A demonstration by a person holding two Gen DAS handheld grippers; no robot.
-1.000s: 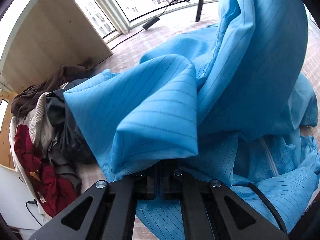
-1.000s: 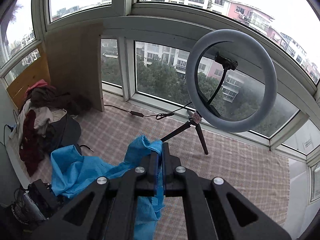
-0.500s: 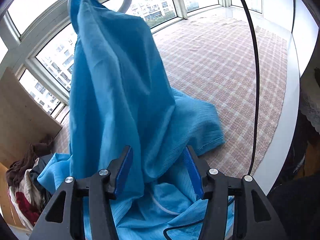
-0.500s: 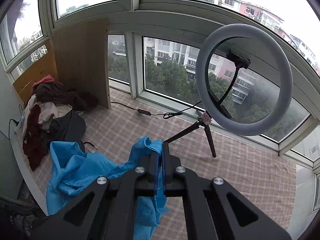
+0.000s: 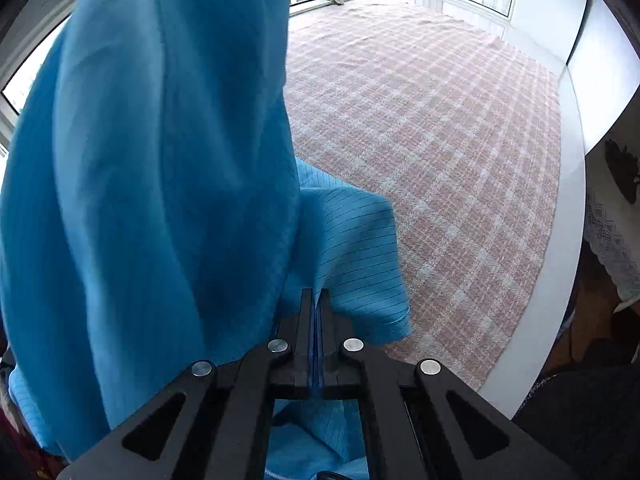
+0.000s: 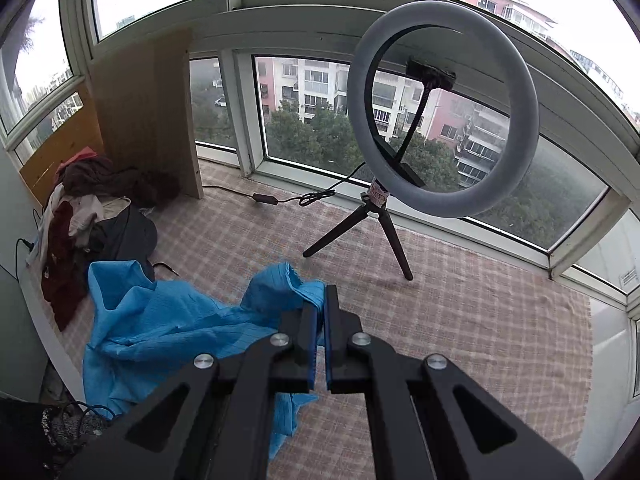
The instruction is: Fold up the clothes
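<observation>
Your left gripper (image 5: 316, 300) is clamped on a fold of the bright blue pinstriped fabric garment (image 5: 152, 184), which hangs in front of it. Your right gripper (image 6: 319, 312) pinches another edge of that garment above the pink checked woven mat (image 6: 460, 320), near the grey ring light on its tripod (image 6: 442, 120).

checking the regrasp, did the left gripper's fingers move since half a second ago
Yes. The left gripper has closed: its fingers, spread wide earlier, now pinch the blue garment, with the plaid mat behind.
</observation>
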